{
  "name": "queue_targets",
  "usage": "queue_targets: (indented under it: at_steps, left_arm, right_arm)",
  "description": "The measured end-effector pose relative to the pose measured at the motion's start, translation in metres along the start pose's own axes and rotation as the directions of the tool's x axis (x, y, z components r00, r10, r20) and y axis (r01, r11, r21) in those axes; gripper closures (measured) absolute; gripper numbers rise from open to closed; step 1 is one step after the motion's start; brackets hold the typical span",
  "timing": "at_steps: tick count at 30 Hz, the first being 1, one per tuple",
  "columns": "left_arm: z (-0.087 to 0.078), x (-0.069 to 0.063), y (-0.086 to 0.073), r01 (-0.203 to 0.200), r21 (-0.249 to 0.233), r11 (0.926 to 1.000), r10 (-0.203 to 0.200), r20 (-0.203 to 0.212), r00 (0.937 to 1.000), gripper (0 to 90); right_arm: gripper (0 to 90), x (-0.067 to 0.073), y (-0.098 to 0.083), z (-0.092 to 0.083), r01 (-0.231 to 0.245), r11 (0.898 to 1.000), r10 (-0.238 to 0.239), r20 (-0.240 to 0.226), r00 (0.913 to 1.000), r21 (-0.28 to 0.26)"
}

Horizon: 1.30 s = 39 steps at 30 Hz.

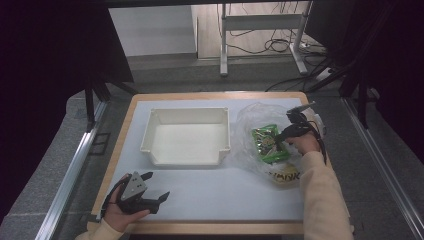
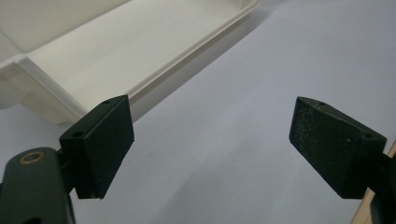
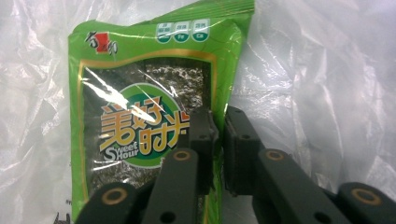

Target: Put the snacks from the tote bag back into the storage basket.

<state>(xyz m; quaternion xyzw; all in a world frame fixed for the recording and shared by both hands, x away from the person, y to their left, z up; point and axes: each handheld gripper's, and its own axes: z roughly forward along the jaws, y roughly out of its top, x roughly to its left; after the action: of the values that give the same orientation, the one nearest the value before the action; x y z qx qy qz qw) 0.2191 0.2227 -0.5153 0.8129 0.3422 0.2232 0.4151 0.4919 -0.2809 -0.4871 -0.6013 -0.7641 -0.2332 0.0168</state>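
A green snack packet (image 3: 149,107) with a dark window lies on a clear plastic bag (image 3: 317,93). My right gripper (image 3: 219,121) is shut on the packet's right edge, which is pinched between the two pads. From above, the packet (image 1: 265,142) sits at the table's right, with the right gripper (image 1: 281,139) just to its right. My left gripper (image 1: 156,186) rests near the table's front left corner. In its own view the left gripper (image 2: 210,135) is open, with only bare white table between the jaws.
A white open bin (image 1: 185,137) stands at the middle of the table; its near wall (image 2: 140,70) is just beyond my left jaws. A yellowish packet (image 1: 285,175) lies in the plastic bag (image 1: 250,117), nearer the front. The wooden table edge (image 1: 200,227) runs along the front.
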Motion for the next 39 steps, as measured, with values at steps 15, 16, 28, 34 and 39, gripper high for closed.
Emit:
queue_targets:
  at_steps: [15, 16, 28, 34, 39]
  left_arm:
    - [0.000, 0.001, 0.000, 0.000, -0.001, 1.0000, 0.000, -0.001, 1.0000, 13.9]
    - [0.000, 0.001, 0.000, 0.000, -0.001, 1.0000, 0.000, -0.001, 1.0000, 14.0]
    - [-0.001, 0.000, 0.001, -0.006, 0.001, 1.0000, 0.006, -0.005, 1.0000, 13.9]
    - [0.000, 0.000, 0.001, -0.006, 0.001, 1.0000, 0.006, -0.004, 1.0000, 13.9]
    - [-0.001, 0.000, 0.001, -0.006, 0.001, 1.0000, 0.006, -0.005, 1.0000, 14.0]
  right_arm:
    - [89.6, 0.005, -0.004, -0.010, 0.017, 0.998, -0.017, 0.015, 0.9997, -0.052]
    - [89.6, 0.005, -0.004, -0.012, 0.016, 0.998, -0.015, 0.015, 0.9998, -0.061]
    - [89.8, 0.002, -0.013, -0.046, 0.033, 0.985, -0.028, 0.035, 0.9990, -0.172]
    - [89.8, -0.001, -0.017, -0.060, 0.030, 0.978, -0.023, 0.036, 0.9991, -0.208]
    - [89.8, 0.000, -0.019, -0.069, 0.043, 0.972, -0.037, 0.030, 0.9989, -0.229]
